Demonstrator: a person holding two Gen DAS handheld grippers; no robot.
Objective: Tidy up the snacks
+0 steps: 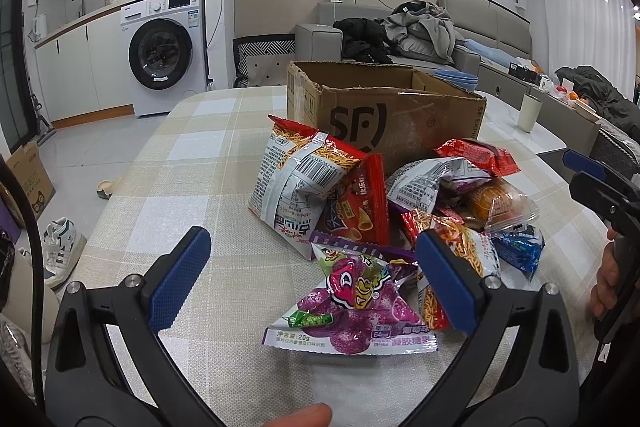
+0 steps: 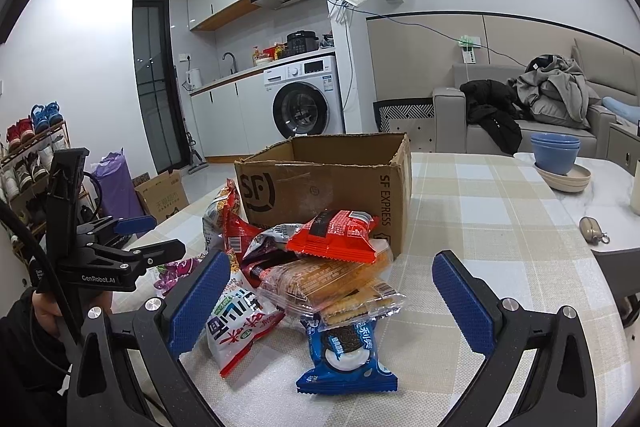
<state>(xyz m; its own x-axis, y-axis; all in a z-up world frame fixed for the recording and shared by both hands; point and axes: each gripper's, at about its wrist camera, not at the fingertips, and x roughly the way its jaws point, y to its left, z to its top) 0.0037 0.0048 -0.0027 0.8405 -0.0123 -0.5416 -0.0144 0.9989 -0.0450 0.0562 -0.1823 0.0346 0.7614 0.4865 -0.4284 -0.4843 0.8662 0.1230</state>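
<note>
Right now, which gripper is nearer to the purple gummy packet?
Left. The left gripper is open right over the purple gummy packet; the right gripper is open on the pile's far side.

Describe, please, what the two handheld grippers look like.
Both the left gripper and the right gripper have black frames with silver screws and blue textured pads on the fingers. The left one reads "GenRobot.AI" on its side and trails a black cable.
</note>
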